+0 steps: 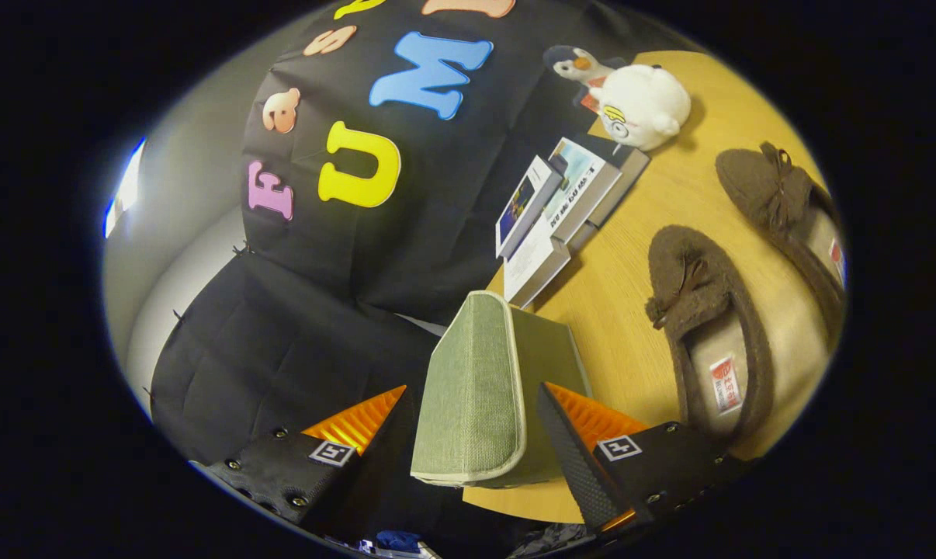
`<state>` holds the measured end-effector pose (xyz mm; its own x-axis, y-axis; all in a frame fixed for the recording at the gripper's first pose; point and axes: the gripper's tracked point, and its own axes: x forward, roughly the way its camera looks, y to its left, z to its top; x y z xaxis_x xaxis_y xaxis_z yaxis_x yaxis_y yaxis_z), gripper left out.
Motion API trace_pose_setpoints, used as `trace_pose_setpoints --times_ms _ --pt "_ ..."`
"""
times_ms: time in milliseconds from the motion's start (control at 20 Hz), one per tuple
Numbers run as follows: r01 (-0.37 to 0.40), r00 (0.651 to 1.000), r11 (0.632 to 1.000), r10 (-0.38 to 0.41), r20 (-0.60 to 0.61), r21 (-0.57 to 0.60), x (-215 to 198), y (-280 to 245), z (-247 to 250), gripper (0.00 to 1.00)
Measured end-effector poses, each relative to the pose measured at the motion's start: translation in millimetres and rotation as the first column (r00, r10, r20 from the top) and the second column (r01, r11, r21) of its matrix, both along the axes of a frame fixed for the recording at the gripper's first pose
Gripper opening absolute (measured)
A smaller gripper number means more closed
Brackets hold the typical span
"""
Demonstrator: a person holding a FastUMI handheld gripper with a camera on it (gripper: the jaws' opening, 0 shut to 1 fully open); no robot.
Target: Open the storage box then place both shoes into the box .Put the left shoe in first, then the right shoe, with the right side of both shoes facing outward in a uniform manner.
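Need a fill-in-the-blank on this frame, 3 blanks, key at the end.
1. The green storage box stands between the two fingers of the ____.
2. Two brown ____ lie on the wooden table beside the box.
3. Past the stacked books sits a white plush ____.

Missing words: claw; shoes; toy

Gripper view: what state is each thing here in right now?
Gripper: fingers either side of the box's flap; contact unclear.
Green fabric storage box: flap swung up between the fingers.
Near brown fuzzy slipper: lying on the wooden table, outside the box.
Far brown fuzzy slipper: same, beyond it.
Stack of books: closed.
White plush penguin: lying by the books.
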<state>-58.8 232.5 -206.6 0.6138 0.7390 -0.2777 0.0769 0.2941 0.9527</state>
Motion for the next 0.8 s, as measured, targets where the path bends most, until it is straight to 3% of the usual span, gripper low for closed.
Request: trace_pose_setpoints --times_ms 200,800 --pt "0.002 0.996 0.992 0.009 -0.090 0.124 -8 16 -8 0.97" --pt "0.035 0.955 0.940 0.068 -0.288 0.340 -19 54 -25 0.95"
